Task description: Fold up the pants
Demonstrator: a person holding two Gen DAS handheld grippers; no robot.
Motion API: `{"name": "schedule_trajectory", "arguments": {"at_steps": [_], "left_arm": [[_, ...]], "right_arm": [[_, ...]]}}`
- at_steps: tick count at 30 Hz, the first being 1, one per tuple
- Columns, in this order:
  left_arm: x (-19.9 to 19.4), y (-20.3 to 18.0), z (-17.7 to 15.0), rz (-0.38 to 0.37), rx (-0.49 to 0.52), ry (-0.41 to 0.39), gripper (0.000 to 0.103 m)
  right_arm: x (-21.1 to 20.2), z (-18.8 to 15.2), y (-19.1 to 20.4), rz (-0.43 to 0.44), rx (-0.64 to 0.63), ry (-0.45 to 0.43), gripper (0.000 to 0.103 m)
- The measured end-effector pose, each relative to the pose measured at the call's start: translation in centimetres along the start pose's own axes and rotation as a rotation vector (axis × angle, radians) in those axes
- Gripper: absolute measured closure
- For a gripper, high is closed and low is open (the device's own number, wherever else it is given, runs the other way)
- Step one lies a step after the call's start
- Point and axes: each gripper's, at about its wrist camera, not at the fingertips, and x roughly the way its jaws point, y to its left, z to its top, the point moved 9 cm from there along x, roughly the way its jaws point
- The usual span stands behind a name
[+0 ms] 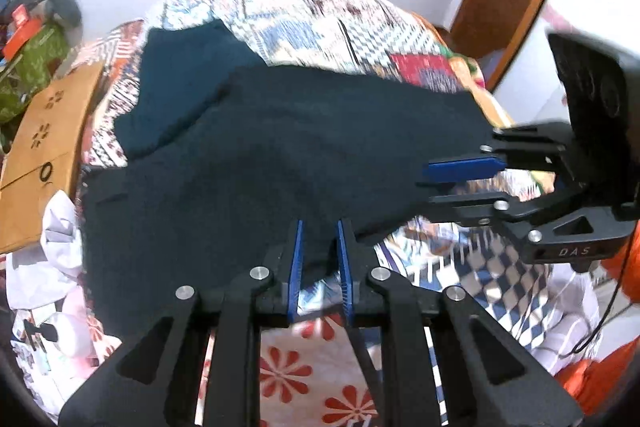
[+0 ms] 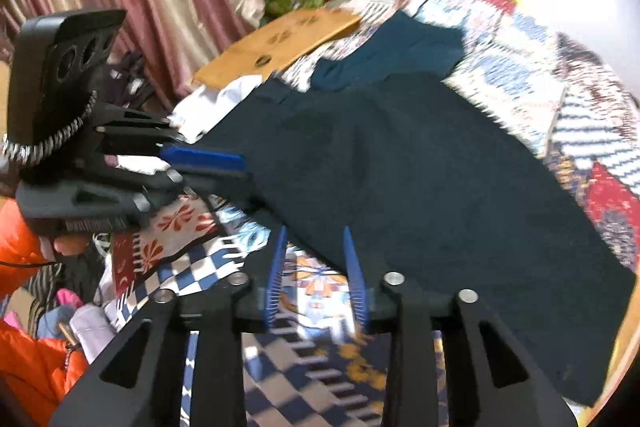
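On the patchwork-quilted bed the dark navy fabric pants lie spread flat, long axis running left to right across both views. Left tool: narrowly parted, straddling the near hem at the pants' left-centre edge, cloth between the blue pads; whether it grips cannot be told. Right tool: wide, empty, poised just short of the near edge. Judgement: both tools stand on the near side, so the coming fold would carry that edge away, toward the far side.
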Motion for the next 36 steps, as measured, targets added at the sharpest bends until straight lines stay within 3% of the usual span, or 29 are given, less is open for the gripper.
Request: {"name": "schedule_trajectory", "arguments": {"at_steps": [2,4,7,11,12,13,15,21,26,32,36], "left_arm": [[-0.1,1.4,1.4,0.053,-0.014,-0.026,0.079],[0.5,2.4,2.5,0.084,-0.037,-0.029,0.074],[2.9,3.3,3.5,0.037,-0.106,-0.001,0.062],[6.8,3.0,1.8,0.014,-0.131,0.098,0.059],[7.2,2.8,1.2,0.010,-0.135,0.109,0.056],[6.8,3.0,0.7,0.018,-0.153,0.066,0.047],[6.5,2.8,-0.6,0.011,-0.157,0.077,0.036],[4.2,2.1,-2.0,0.041,-0.068,0.093,0.035],[3.5,2.1,2.2,0.080,-0.013,0.049,0.034],[8.0,2.9,7.2,0.072,-0.031,0.097,0.034],[12.6,3.1,8.6,0.125,0.024,0.180,0.034]], "right_arm": [[-0.9,0.6,-1.7,-0.040,0.031,-0.033,0.064],[-1.2,1.1,-3.7,-0.094,0.077,-0.050,0.064],[-0.4,1.1,-6.8,-0.150,0.159,-0.043,0.063],[1.9,-1.7,-9.7,-0.182,0.267,0.044,0.063],[1.6,-2.3,-9.8,-0.173,0.273,0.025,0.063],[1.1,-2.7,-9.6,-0.174,0.268,0.003,0.063],[0.3,-3.3,-9.1,-0.172,0.248,0.007,0.063],[-3.5,-5.3,-9.9,-0.214,0.301,-0.046,0.063],[-7.7,-7.7,-13.6,-0.301,0.462,-0.143,0.049],[-10.2,-12.9,-18.3,-0.387,0.675,-0.155,0.049],[-10.7,-16.2,-20.6,-0.375,0.835,-0.164,0.049]]}}
